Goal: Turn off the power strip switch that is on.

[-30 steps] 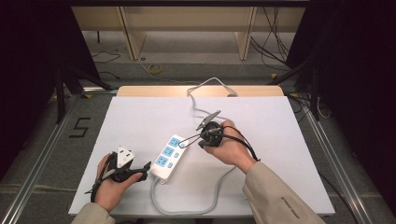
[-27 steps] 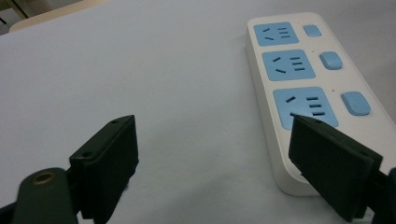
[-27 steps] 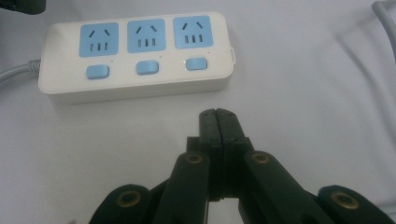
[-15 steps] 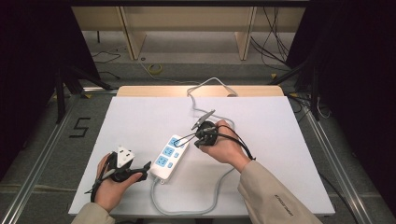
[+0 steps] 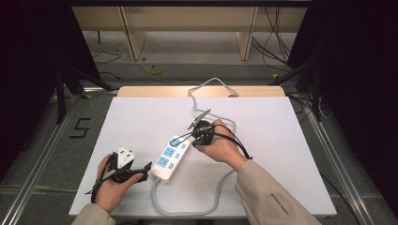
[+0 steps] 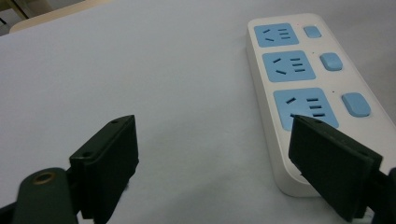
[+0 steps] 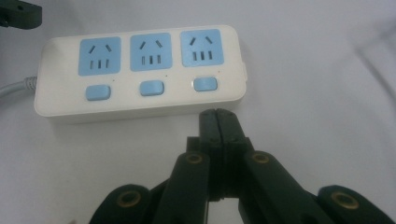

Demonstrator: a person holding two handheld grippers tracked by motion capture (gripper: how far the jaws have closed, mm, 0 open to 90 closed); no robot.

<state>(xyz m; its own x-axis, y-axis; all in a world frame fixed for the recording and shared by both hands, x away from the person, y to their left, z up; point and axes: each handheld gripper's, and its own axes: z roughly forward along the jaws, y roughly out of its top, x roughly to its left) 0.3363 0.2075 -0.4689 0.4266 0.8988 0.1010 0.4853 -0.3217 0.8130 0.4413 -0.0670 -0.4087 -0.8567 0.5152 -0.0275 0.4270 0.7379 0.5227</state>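
I am keeping my right gripper (image 7: 218, 114) clenched with nothing between its jaws, its tip hovering just beside the long edge of the power strip (image 7: 140, 70), near the end switch. My left gripper (image 6: 224, 163) is standing released, one jaw over the strip's near end. The strip is lying flat on the white worktop (image 5: 281, 140), between my hands, its grey cable (image 5: 206, 206) looping toward me.

Obstacles: power strip (image 5: 171, 158) at table (image 5: 291, 154) centre, grey cord (image 5: 206, 206) looping toward 6 o'clock. Open passage: 9 and 3 o'clock.
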